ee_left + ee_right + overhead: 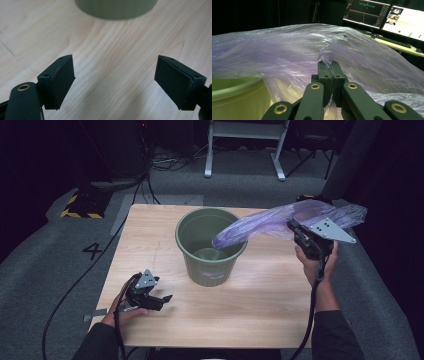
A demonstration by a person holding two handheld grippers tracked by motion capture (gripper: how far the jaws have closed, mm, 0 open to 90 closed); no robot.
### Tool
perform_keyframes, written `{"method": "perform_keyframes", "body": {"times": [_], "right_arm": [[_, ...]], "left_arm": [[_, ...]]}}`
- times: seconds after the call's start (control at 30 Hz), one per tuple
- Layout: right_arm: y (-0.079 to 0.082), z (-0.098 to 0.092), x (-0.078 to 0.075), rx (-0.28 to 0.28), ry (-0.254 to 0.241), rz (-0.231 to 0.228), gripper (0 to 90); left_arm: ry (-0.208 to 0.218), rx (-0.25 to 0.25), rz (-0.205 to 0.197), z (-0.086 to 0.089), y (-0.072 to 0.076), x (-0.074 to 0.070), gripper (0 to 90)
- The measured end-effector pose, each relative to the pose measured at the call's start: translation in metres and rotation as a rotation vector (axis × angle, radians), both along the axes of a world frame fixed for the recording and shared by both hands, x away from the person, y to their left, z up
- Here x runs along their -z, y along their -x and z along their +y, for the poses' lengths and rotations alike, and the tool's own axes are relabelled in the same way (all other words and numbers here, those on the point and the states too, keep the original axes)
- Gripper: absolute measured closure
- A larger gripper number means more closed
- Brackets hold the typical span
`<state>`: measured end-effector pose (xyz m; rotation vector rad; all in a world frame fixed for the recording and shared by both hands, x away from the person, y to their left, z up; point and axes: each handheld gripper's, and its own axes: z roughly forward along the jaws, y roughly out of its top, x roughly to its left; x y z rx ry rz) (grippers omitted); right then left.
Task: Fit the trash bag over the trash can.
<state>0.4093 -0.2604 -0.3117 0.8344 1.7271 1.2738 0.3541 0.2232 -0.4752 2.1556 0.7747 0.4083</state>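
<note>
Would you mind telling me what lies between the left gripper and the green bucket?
Nothing: bare wooden table separates the open left gripper from the green bucket, as the left gripper view shows.

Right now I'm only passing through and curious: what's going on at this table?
A person is working with a gripper in each hand. The right gripper is shut on a purple plastic bag, whose loose end hangs over the green bucket. The left gripper rests open and empty near the table's front left.
</note>
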Motion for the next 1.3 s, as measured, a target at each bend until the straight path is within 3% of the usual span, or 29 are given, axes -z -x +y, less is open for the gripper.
{"method": "perform_keyframes", "body": {"times": [0.1,0.23,0.37,0.43,0.7,1.1,1.17,1.3], "right_arm": [[-0.001,0.007,0.0,0.006,0.029,-0.007,90.0],[-0.003,0.015,0.001,0.008,0.058,-0.014,90.0],[-0.005,0.023,0.0,-0.01,0.067,-0.013,90.0],[-0.005,0.027,-0.001,-0.009,0.083,-0.016,90.0],[-0.012,0.043,-0.001,-0.03,0.111,-0.01,90.0],[-0.019,0.061,-0.001,-0.033,0.179,-0.015,90.0],[-0.019,0.062,-0.001,-0.033,0.184,-0.017,90.0],[-0.019,0.071,-0.001,-0.044,0.218,-0.026,90.0]], "left_arm": [[0.024,-0.009,-0.05,0.001,0.005,-0.014,15.9],[0.095,-0.021,-0.098,0.006,0.009,-0.032,16.2],[0.118,-0.036,-0.156,0.011,0.01,-0.047,17.1],[0.149,-0.045,-0.185,0.013,0.009,-0.055,19.5],[0.235,-0.057,-0.193,0.02,-0.015,-0.072,19.5],[0.275,-0.023,-0.253,0.008,-0.035,-0.124,19.5],[0.274,-0.015,-0.26,0.005,-0.036,-0.129,19.5],[0.232,-0.009,-0.3,-0.016,-0.04,-0.143,19.6]]}}
